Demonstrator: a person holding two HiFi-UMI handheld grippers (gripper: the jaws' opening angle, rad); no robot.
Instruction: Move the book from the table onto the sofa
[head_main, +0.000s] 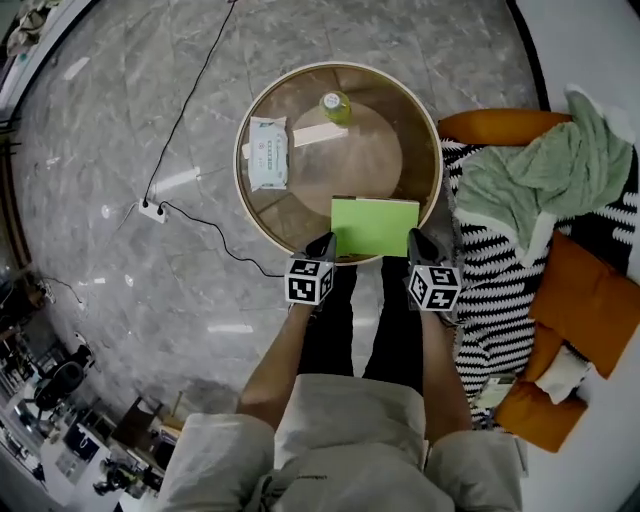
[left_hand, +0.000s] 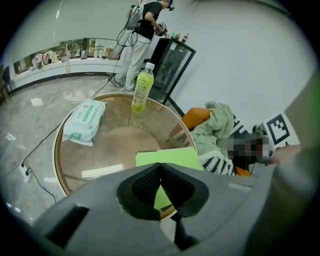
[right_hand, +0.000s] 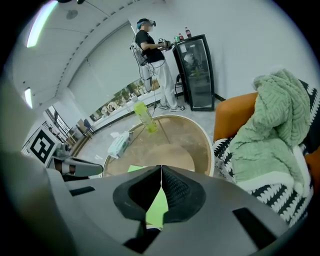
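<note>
A light green book (head_main: 374, 225) lies flat at the near edge of the round glass table (head_main: 262, 211). It also shows as a green sheet (left_hand: 170, 157) beyond the left jaws and a green patch (right_hand: 160, 207) beyond the right jaws. My left gripper (head_main: 324, 244) hangs just off the book's near left corner, jaws shut and empty. My right gripper (head_main: 417, 242) is beside the near right corner, also shut on nothing. The sofa (head_main: 500, 300), orange with a black-and-white throw, stands right of the table.
On the table lie a wipes pack (head_main: 267, 152), a green bottle (head_main: 335, 106) and a pale strip (head_main: 320, 134). A green blanket (head_main: 545, 175) is heaped on the sofa. A cable and power strip (head_main: 152, 210) lie on the marble floor. A person (left_hand: 142, 35) stands by a black fridge (right_hand: 196, 70).
</note>
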